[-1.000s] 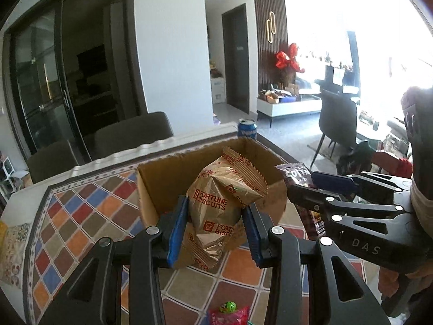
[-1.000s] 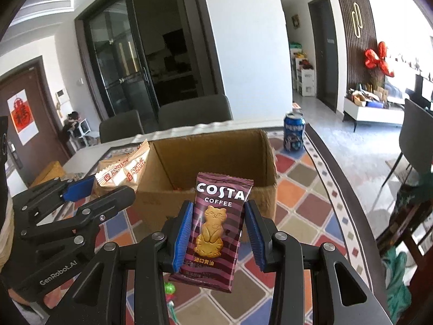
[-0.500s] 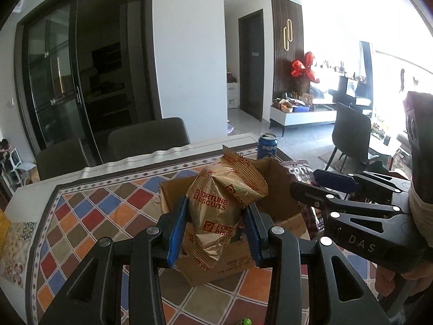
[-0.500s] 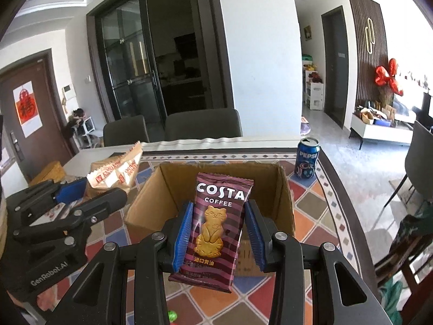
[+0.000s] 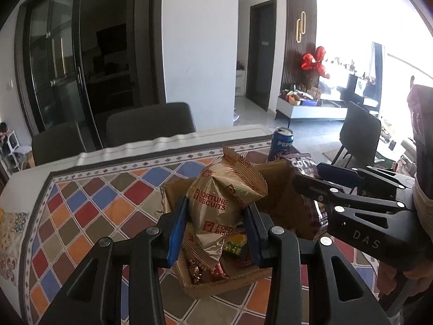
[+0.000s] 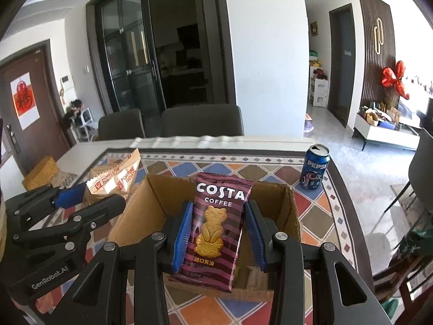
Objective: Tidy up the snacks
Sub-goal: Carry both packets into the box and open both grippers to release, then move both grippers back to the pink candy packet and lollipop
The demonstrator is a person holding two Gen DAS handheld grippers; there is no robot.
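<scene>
Your left gripper [image 5: 215, 230] pinches a gold Fortune Biscuits packet [image 5: 216, 205] between its blue pads, jaws pressed onto both sides of the crinkled wrapper. The packet stands roughly upright, its crimped top edge flaring above the pads. It hangs above the open cardboard box [image 5: 281, 203], over the box's left part as that camera frames it. Inside the box, under the packet, you can see a few small wrapped snacks [image 5: 235, 246], green and red; their labels are too small to read.

Your right gripper [image 6: 219, 235] pinches a maroon Costa Coffee biscuit packet [image 6: 216, 230], jaws closed on its long edges, packet upright with the cat-shaped biscuit print facing the camera. It sits above the near wall of the same box [image 6: 151, 205].

The two grippers are side by side, close but apart. The box rests on a tablecloth of coloured diamonds [image 6: 316, 214]. A Pepsi can [image 6: 315, 168] stands on the cloth beyond the box's far right corner, apart from it.
</scene>
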